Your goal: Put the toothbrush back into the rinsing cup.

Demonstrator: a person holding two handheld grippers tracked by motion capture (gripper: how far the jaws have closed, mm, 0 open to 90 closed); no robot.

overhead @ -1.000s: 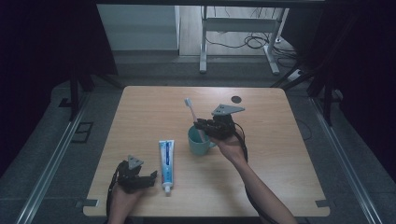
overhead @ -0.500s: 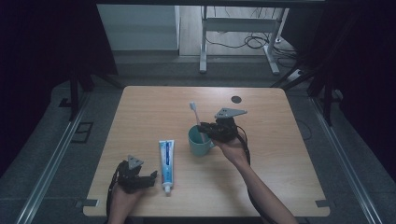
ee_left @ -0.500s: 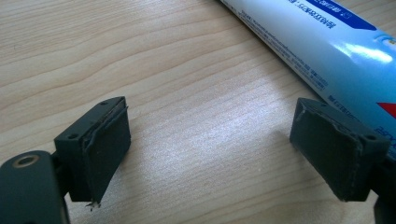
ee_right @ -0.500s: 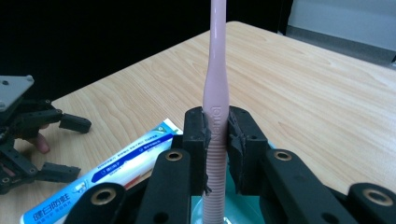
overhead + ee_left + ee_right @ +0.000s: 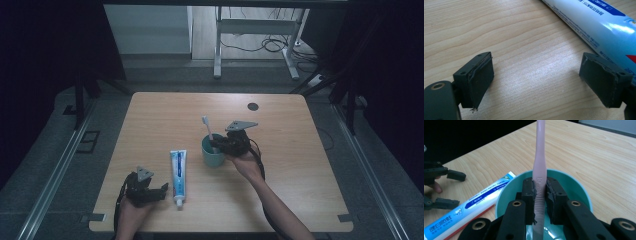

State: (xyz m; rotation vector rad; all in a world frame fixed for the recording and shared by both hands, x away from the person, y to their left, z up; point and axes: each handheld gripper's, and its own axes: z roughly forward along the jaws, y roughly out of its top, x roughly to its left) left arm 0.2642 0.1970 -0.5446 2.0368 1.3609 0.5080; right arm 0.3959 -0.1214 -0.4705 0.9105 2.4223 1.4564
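My right gripper [image 5: 539, 197] is shut on the pale pink toothbrush [image 5: 539, 165], holding it upright with its lower end down inside the teal cup [image 5: 579, 190]. From above, the toothbrush [image 5: 207, 129] sticks up out of the cup [image 5: 212, 156] at mid-table, with the right gripper [image 5: 225, 145] at the cup's right rim. A blue and white toothpaste tube [image 5: 177, 170] lies flat to the cup's left. My left gripper [image 5: 162, 190] rests on the table beside the tube's cap end, jaws wide open over bare wood [image 5: 536, 72], the tube [image 5: 596, 27] just past its right jaw.
The wooden table [image 5: 300, 165] has a small dark round hole [image 5: 253, 106] near its far edge. Beyond the table stand a metal desk frame [image 5: 255, 30] and loose cables on the floor. Dark curtains close off both sides.
The right gripper has sunk with the toothbrush, bringing its lower end into the cup. The left gripper has stayed put.
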